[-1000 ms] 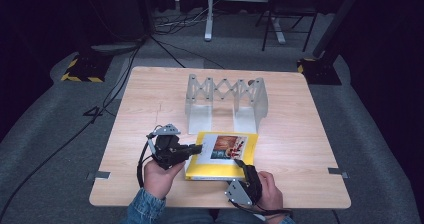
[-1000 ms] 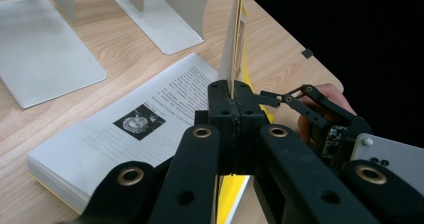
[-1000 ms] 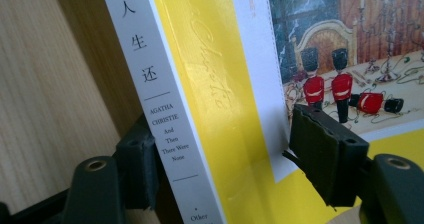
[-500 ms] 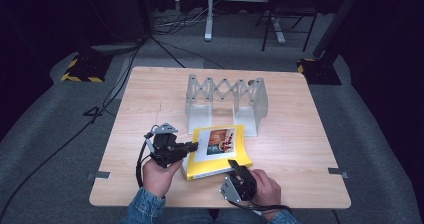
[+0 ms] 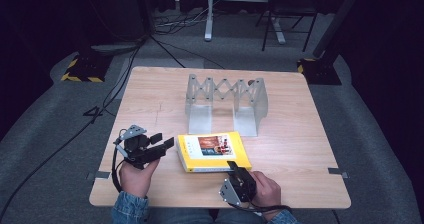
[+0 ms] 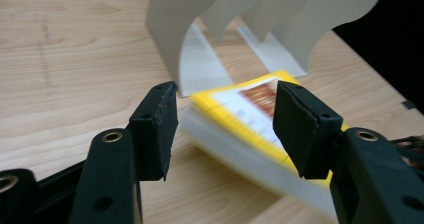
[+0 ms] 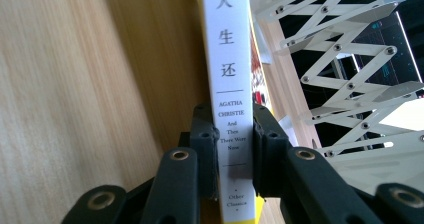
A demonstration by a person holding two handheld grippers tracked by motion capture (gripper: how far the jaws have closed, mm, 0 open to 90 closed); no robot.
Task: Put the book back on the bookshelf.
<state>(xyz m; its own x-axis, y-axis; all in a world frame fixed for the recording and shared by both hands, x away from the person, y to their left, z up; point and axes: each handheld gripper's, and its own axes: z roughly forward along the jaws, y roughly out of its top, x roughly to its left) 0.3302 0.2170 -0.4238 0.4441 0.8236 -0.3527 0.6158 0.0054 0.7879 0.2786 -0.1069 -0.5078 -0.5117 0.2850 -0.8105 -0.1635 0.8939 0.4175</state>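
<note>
Yellow book lying flat near the table's front edge

The book [image 5: 212,151] lies cover up, with a yellow border, a white panel and a reddish picture; its white spine [image 7: 231,84], printed with black characters and "Agatha Christie", faces six o'clock, and its top edge points toward three o'clock.

In the left gripper view the yellow-covered book [image 6: 260,119] is smeared by blur, its cover print unreadable, its far end cut off behind the black pad [image 6: 300,126]. In the right gripper view pads [image 7: 205,149] cover the white spine [image 7: 229,59] partly; the bottom edge crops it.
</note>
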